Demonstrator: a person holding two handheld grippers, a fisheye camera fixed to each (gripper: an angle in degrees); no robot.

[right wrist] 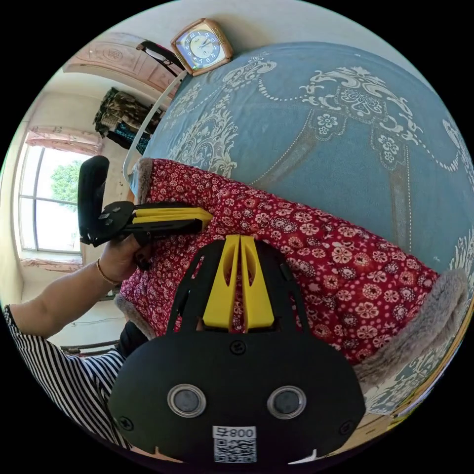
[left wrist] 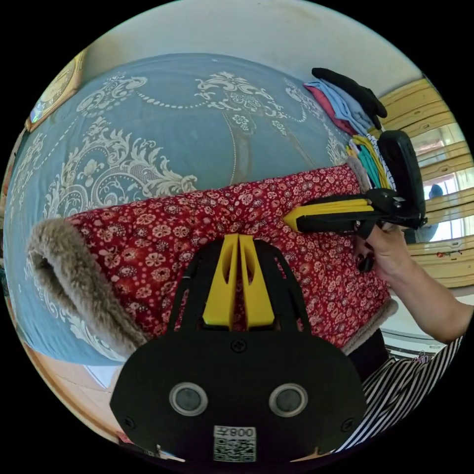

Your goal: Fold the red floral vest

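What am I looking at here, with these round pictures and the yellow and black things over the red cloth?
Each picture comes from a fisheye camera riding on a hand-held tool. The yellow prongs are its tongs. The left gripper view shows the left tongs closed, and the right tongs in a person's hand. The right gripper view shows the right tongs closed. Whether either pinches fabric is hidden. Under them lies a red floral vest with grey fur lining, on a patterned blue bedspread. Folded clothes are stacked nearby.

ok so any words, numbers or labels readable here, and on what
Body sticker on the left gripper: square code, characters too small to quote.
Matching sticker on the right gripper: the same.
Clock beyond the bed: numerals too small to read.
No other text.
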